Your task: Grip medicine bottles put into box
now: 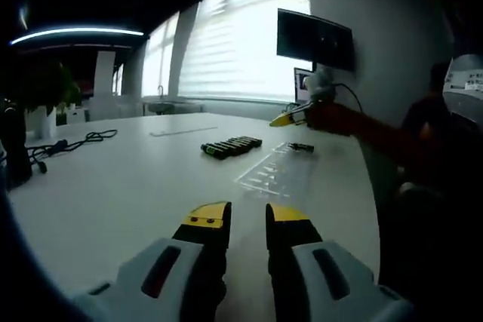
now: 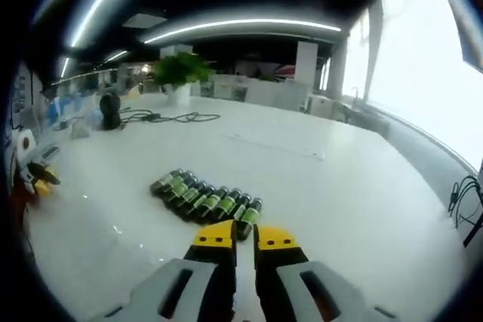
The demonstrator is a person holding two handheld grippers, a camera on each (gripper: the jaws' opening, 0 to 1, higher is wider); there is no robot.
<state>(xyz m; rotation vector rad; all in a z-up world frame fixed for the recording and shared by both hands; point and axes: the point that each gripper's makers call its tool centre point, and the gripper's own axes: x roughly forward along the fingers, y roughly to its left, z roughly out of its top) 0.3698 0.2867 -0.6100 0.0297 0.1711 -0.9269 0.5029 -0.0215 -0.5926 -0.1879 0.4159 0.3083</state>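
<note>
A: Start with the big thing — the white worktop (image 2: 355, 186) fills most of both views; where do the medicine bottles (image 2: 205, 200) lie on it?

B: In a tight row, on their sides, each touching the next; the right gripper (image 2: 246, 240) sits just beside the nearest end of the row, its jaws almost together with a thin slit between, holding nothing.

A: And the box?

B: A clear tray (image 1: 273, 171) shows in the left gripper view, just beside the row (image 1: 231, 145) with one lone bottle (image 1: 300, 146) past it; I take that tray for the box, though it is faint and hard to read. The left gripper (image 1: 247, 219) hovers low over bare worktop, well apart from the bottles, jaws parted a little and empty.

A: What could go wrong?

B: Nothing is gripped yet, I judge; with jaws this narrow the right gripper would shove the end bottle instead of straddling it, and since they touch, the whole row could roll; a clear tray is also easy to misjudge — a bottle may land on its rim.
</note>
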